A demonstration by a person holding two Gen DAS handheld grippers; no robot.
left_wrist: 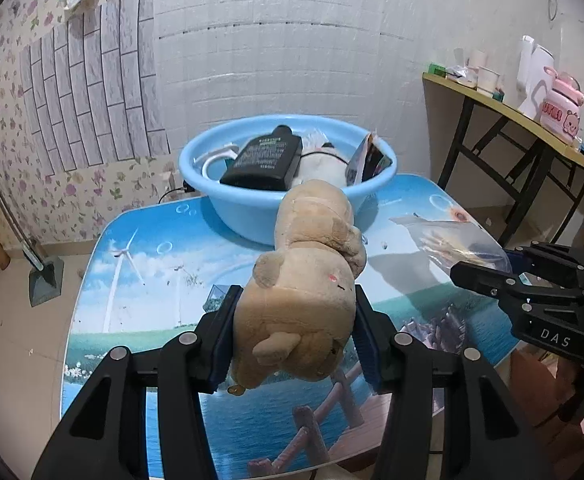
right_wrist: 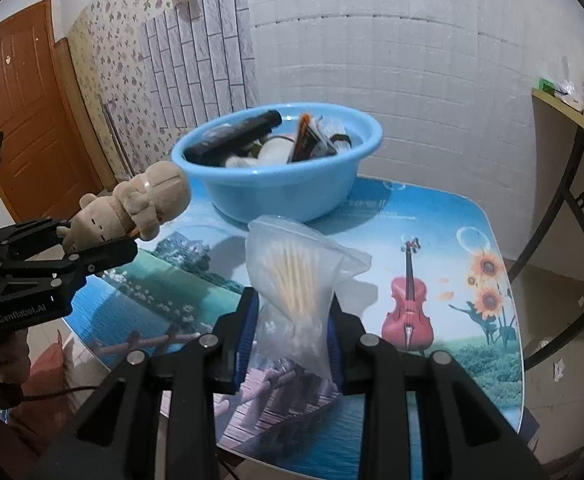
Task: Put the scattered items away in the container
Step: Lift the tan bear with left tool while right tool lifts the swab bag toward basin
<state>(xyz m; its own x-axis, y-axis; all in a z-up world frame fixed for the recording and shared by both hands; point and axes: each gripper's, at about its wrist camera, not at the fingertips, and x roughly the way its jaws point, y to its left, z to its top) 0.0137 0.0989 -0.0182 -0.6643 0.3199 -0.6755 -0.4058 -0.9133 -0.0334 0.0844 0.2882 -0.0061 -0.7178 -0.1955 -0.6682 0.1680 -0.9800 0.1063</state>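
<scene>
Nearest the lens in the left wrist view, the left gripper [left_wrist: 294, 330] pinches one tan plush toy [left_wrist: 308, 280] across its body, its blue pads pressed into the fur on both sides, the toy lifted off the table [left_wrist: 103, 320]. To its right, in the right wrist view, the right gripper [right_wrist: 292, 330] is clamped on one clear zip bag [right_wrist: 298, 280] of cotton swabs, held upright between its pads and clear of the tabletop.

Ahead of both grippers, at the far end of the table, sits the single blue basin [left_wrist: 251, 208]. It already holds a black bottle [left_wrist: 267, 160], a dark snack packet [left_wrist: 366, 156] leaning on the rim, and some white things I cannot identify or count.

By my reading the tidying is nearly finished: no other loose item shows on the table, so what remains is carrying these two forward and releasing them over the basin.
</scene>
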